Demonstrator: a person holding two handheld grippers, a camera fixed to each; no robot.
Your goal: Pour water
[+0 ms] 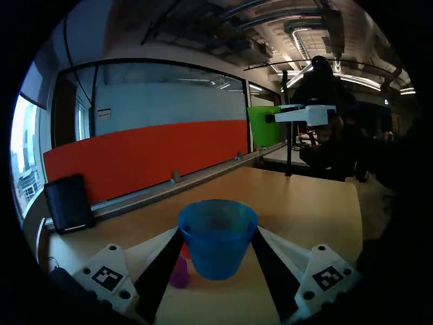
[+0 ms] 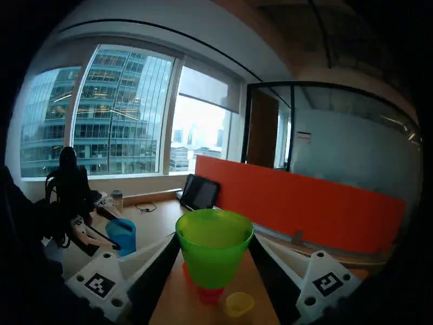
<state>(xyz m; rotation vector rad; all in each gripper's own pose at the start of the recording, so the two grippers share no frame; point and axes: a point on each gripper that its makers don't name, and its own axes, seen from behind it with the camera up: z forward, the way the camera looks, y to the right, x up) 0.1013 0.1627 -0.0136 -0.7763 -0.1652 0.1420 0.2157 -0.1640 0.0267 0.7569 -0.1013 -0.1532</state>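
While the left gripper (image 1: 218, 232) pinches an upright blue cup (image 1: 218, 257), the right gripper (image 2: 215, 238) pinches an upright green cup (image 2: 215, 262).

In front of the orange partition (image 1: 146, 154) the table (image 1: 303, 206) lies bare; a tablet (image 1: 67, 203) stands at its left end.

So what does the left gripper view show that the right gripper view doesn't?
Left gripper view: a small purple cup on the wooden table. Right gripper view: a green cup held up close, a yellow cup below it, and big windows. Both: the blue cup, the dark tablet, the orange panel.
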